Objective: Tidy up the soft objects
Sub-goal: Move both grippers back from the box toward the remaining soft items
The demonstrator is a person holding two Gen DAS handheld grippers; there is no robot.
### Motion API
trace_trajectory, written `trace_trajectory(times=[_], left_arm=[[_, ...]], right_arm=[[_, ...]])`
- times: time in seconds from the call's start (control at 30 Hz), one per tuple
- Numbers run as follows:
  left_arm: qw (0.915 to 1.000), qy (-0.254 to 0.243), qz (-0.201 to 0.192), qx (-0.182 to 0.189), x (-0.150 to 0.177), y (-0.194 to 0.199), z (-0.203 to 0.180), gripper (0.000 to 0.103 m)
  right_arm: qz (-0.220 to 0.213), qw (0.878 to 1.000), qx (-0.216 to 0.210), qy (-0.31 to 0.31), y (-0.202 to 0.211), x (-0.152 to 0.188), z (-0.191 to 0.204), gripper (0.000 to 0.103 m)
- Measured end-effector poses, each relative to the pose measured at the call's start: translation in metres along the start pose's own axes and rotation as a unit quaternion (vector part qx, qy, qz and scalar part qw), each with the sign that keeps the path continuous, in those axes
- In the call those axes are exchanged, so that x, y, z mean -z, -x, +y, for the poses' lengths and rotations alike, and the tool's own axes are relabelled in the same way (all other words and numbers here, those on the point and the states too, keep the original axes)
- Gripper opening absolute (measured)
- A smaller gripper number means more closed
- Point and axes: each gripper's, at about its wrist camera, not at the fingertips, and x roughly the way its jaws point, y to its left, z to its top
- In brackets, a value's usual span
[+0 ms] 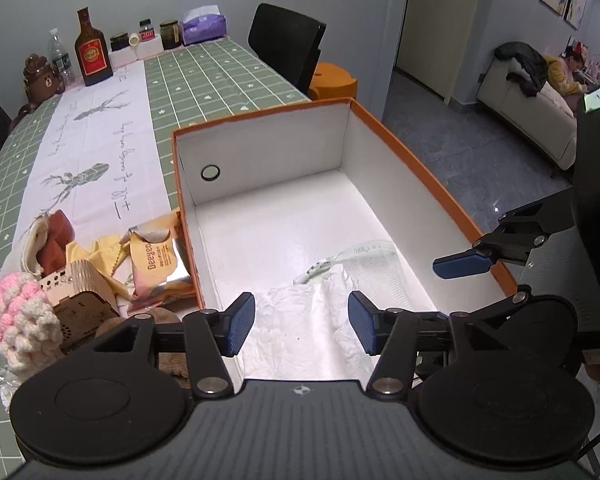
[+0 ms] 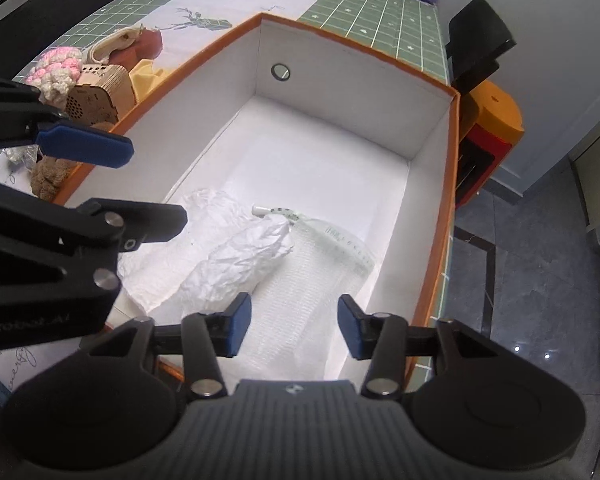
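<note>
Hovering over the near end of the box, the left hand-held gripper (image 1: pixel 302 322) has its blue pads apart with nothing pinched between them — only crumpled white paper (image 1: pixel 295 328) lies below the gap. The right hand-held gripper (image 2: pixel 293 326) hangs just beside it, jaws likewise spread and empty, above a clear ribbed plastic sleeve (image 2: pixel 320 280) that lies flat on the box floor. Both soft items sit inside the orange-edged box (image 2: pixel 452 184), touching each other, the paper partly overlapping the sleeve's left side; a small white tube-like piece (image 2: pixel 271 211) pokes out at their far end. A round hole (image 2: pixel 280 71) shows in the box's far wall.

Left of the box, on the counter (image 1: pixel 219 76) with its green grid cloth, a loose heap waits — a pink-and-cream knitted piece (image 1: pixel 17 320), a perforated wooden case (image 1: pixel 79 292), a yellow cloth (image 1: pixel 95 250), a foil snack packet (image 1: pixel 155 260) leaning against the box wall, and a cream pouch with brown blocks (image 1: pixel 53 240). Bottles and jars (image 1: pixel 93 48) line the far edge.
</note>
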Motion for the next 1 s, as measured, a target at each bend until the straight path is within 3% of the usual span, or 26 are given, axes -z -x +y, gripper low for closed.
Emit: trace_trajectory(times=[0.17,0.37,0.47,0.6,1.0], left_arm=[[0.9996,0.011,-0.027,0.003,0.002,0.017,0.009,0.067],[0.9968,0.021,-0.077,0.007,0.007,0.044,0.021,0.068],[0.9943,0.039,-0.099,0.011,0.015,0.057,0.031,0.068],[0.9914,0.048,-0.122,0.008,0.029,0.071,0.043,0.068],[0.9843,0.106,-0.133,-0.045,0.085,0.080,0.107,0.068]], right_arm=[[-0.015,1.000,0.016,-0.010,0.018,0.001,0.001,0.066],[-0.055,0.997,0.045,-0.020,0.042,0.005,0.015,0.070],[-0.080,0.995,0.063,-0.019,0.051,0.010,0.030,0.079],[-0.108,0.991,0.082,-0.015,0.058,0.018,0.056,0.079],[-0.188,0.981,0.023,-0.052,0.066,0.023,0.130,0.082]])
